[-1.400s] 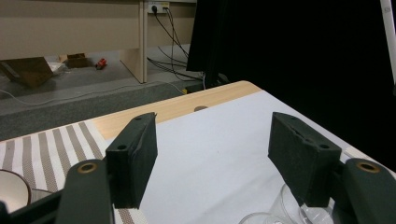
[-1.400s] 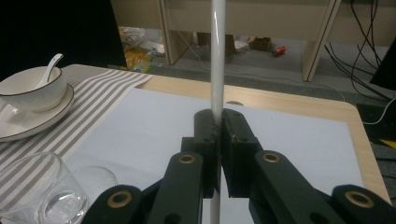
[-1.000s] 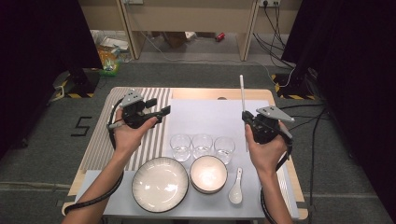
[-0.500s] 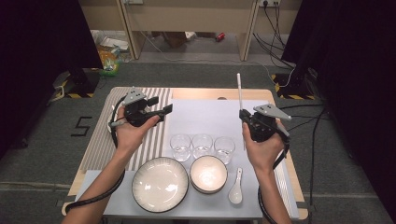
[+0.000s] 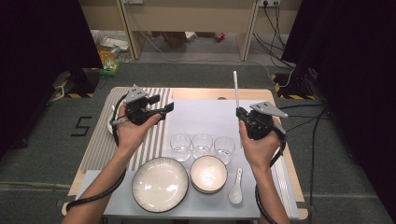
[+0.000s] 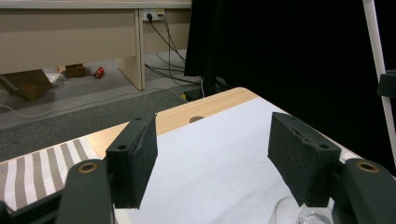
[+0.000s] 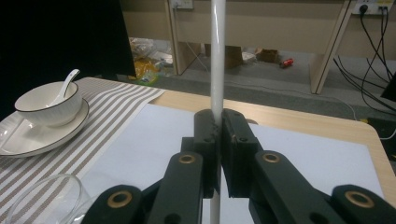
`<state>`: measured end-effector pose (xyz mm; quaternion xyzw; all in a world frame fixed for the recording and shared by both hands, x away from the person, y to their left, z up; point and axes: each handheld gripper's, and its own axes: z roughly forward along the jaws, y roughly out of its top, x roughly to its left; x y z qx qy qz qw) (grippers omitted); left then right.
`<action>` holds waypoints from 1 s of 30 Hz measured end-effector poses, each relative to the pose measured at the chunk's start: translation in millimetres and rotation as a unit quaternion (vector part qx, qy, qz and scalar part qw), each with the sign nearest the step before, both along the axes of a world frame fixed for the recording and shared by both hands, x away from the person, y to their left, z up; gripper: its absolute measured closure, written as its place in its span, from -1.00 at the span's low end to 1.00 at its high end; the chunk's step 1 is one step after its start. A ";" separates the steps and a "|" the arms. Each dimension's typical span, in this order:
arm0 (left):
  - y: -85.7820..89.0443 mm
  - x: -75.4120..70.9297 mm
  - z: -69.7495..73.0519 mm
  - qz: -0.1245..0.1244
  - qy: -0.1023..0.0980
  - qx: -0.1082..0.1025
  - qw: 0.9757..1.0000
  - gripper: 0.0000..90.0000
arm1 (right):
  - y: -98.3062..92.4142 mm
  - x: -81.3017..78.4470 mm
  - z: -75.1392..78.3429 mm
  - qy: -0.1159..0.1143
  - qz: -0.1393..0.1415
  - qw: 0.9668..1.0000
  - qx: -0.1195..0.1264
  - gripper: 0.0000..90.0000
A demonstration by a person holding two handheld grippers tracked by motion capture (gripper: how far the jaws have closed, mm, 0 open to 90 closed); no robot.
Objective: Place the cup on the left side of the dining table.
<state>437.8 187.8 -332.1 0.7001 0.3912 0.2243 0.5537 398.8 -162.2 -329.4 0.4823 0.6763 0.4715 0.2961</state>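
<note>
Standing in a row on the white mat, between and nearer than the left fingers and right fingers: three glasses. Lying nearer still: plate, bowl, spoon. Spreading under the left fingers: striped mat.

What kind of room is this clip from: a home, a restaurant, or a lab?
Most likely a lab or recording studio, not a dining room: black curtains flank the table, loose cables run to wall sockets, and a floor marking lies on grey carpet.

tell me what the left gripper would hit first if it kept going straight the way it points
Probably nothing soon: the open left gripper points over the bare white mat, above the table; the white stick stands off to one side.
</note>
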 end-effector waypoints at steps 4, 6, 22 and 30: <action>-1.1 1.0 1.0 0.000 -0.001 0.000 1.000 -0.28 | 1.9 0.6 2.2 -0.002 0.001 1.000 0.003 0.90; -1.4 1.2 1.5 0.000 -0.001 0.001 1.000 -0.28 | 2.5 1.2 3.0 -0.003 0.003 1.000 0.001 0.90; -9.2 4.5 6.4 -0.005 -0.005 0.000 1.000 -0.28 | 12.8 6.3 7.1 -0.008 0.013 1.000 0.001 0.90; -12.6 5.4 8.0 -0.007 -0.007 0.000 1.000 -0.28 | 17.2 9.2 8.9 -0.007 0.016 1.000 0.003 0.90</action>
